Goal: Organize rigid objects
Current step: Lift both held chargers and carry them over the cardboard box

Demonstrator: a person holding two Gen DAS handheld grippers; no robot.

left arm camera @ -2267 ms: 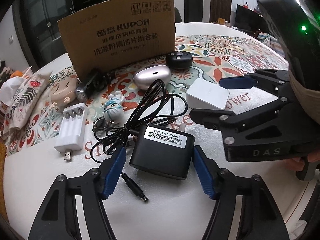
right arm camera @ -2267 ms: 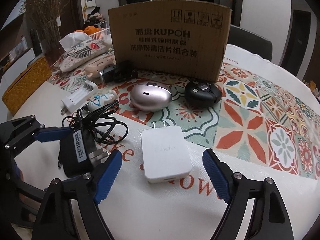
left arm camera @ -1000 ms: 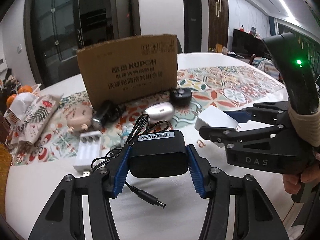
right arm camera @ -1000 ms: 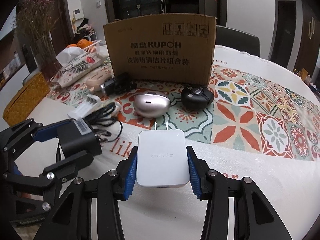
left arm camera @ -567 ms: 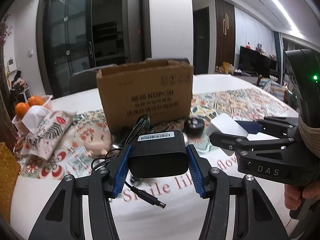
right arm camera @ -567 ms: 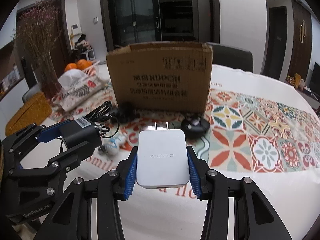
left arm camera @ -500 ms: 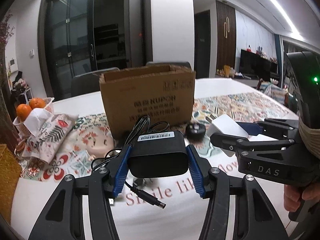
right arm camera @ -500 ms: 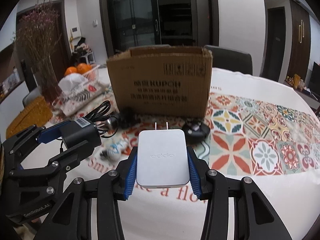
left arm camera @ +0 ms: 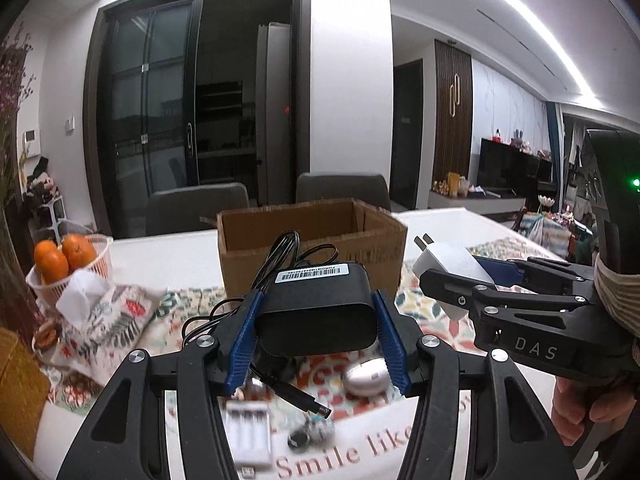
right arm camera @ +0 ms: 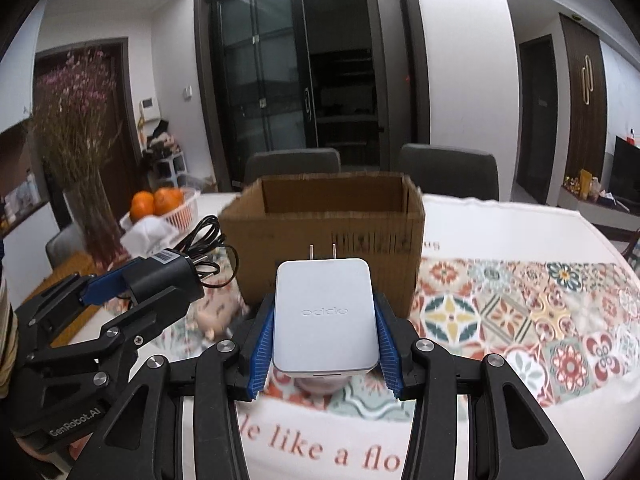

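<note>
My left gripper (left arm camera: pixel 316 344) is shut on a black power adapter (left arm camera: pixel 316 312) with a barcode label; its black cable (left arm camera: pixel 288 252) loops above and its plug hangs below. My right gripper (right arm camera: pixel 325 344) is shut on a white OPPO charger (right arm camera: pixel 325 316), prongs pointing forward. Both are held high above the table, in front of an open brown cardboard box (left arm camera: pixel 308 228), which also shows in the right wrist view (right arm camera: pixel 332 208). The right gripper with the white charger (left arm camera: pixel 448 268) shows at the right of the left wrist view. The left gripper with the black adapter (right arm camera: pixel 160 276) shows at the left of the right wrist view.
On the patterned tablecloth (right arm camera: pixel 520 312) below lie a silver oval case (left arm camera: pixel 366 378), a white battery charger (left arm camera: pixel 248 432) and a small figurine (left arm camera: pixel 312 434). A basket of oranges (left arm camera: pixel 60 260), a floral tissue pouch (left arm camera: pixel 104 320) and a doll (right arm camera: pixel 216 314) are at left. Chairs stand behind the box.
Both grippers closed on their chargers, then lifted them up off the table toward the box; the box's open top now shows and the table items have dropped low in view.
</note>
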